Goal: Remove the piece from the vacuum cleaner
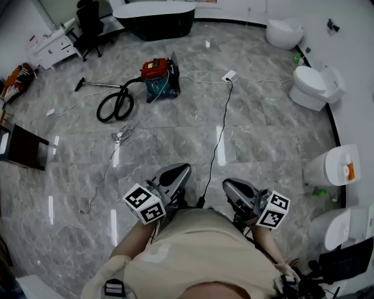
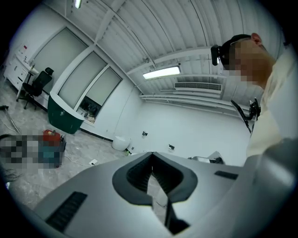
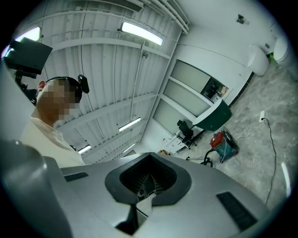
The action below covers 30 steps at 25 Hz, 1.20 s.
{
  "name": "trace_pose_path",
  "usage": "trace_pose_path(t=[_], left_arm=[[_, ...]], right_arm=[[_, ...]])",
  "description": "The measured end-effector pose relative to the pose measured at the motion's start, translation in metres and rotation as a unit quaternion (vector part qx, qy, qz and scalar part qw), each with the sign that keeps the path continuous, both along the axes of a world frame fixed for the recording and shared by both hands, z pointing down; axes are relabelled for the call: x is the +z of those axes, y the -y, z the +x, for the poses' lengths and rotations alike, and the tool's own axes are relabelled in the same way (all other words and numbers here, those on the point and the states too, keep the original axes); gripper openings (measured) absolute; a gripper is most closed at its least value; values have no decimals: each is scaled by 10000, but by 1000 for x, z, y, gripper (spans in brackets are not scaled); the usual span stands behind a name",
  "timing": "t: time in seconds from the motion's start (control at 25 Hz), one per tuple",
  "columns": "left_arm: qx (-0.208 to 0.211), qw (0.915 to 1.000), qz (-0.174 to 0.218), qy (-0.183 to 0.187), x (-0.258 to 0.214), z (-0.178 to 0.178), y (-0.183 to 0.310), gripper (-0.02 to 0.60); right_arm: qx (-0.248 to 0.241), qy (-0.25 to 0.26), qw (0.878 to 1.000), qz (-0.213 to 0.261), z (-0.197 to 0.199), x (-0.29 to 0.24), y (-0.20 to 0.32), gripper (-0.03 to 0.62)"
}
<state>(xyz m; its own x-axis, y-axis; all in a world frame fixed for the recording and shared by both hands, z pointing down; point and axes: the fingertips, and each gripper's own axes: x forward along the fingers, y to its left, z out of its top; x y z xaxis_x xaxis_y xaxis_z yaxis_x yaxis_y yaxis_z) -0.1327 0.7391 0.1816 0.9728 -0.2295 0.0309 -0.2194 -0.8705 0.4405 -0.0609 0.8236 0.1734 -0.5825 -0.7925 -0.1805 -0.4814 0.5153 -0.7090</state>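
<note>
The vacuum cleaner (image 1: 159, 76) stands far off on the marble floor, with a red top, a teal body and a black hose (image 1: 115, 105) coiled to its left. A thin wand (image 1: 93, 84) lies beyond the hose. It also shows small in the left gripper view as the vacuum cleaner (image 2: 51, 139) and in the right gripper view as the vacuum cleaner (image 3: 224, 142). My left gripper (image 1: 176, 174) (image 2: 151, 173) and right gripper (image 1: 232, 189) (image 3: 147, 182) are held close to the person's body, far from the vacuum. Both are shut with nothing between the jaws.
A black cable (image 1: 219, 140) runs from between the grippers to a power strip (image 1: 229, 76). White toilets (image 1: 314, 87) line the right wall. A black bathtub (image 1: 155, 17) and an office chair (image 1: 89, 26) stand at the back. A dark panel (image 1: 22, 147) is at the left.
</note>
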Motion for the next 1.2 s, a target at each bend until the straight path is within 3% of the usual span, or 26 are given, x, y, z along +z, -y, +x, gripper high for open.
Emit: trace_pose_path(t=[0.24,0.6,0.84,0.96,1.2], left_arm=[[16,9997,-100,-234,-10,-23,74,5],[149,9993,48,-335,-15,-51,153,5],[-213,9991,330,-182,-12,-86,193,5],[-174,9986,472,-136,-10,-100,201,5],[-258,9983,441,-266,-8,-125,210,5]], right_arm=[[95,-283,9995,-51,-26,-14,63,2],[386,-500,9978,-224,-50,-14,132,2],[147,-599,9976,-299,-80,-16,171,2],[-44,-607,9974,-385,-96,-14,187,2],[-433,-704,9955,-457,-127,-10,211,2]])
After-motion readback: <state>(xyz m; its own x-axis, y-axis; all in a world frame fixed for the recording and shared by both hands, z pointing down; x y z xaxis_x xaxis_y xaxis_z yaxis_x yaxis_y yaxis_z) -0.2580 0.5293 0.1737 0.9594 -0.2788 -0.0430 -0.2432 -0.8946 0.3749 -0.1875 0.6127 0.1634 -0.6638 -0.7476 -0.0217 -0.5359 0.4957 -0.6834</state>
